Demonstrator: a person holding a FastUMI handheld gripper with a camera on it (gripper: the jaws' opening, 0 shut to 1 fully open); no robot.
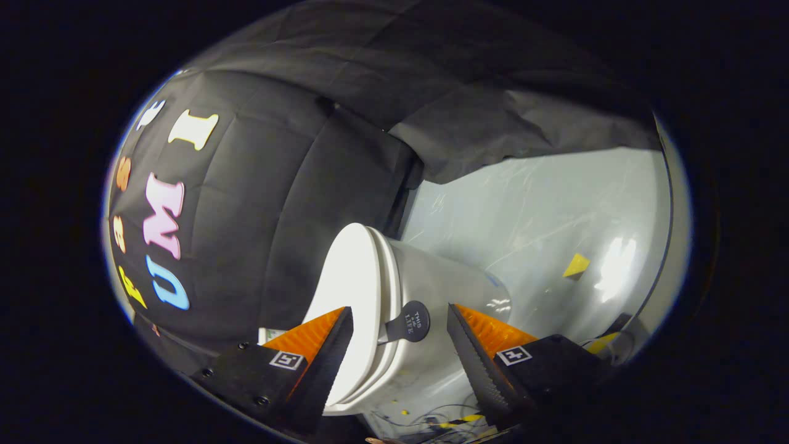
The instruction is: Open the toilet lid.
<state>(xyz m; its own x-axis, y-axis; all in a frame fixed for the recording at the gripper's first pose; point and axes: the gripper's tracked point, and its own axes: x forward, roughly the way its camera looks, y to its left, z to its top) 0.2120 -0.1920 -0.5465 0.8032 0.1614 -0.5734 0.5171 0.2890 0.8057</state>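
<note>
The toilet lid (351, 290) is closed, lying flat on the seat of the white toilet (431, 320), which stands on the pale glossy floor (542, 209) against the black cloth wall. A dark round tab (412, 322) juts from the lid's rim, right between the fingers. The hand-held gripper (399, 320) is rolled sideways, its fingers spread wide on either side of the lid's edge and the tab, touching neither. A yellow triangle marker (577, 266) lies on the floor beyond.
</note>
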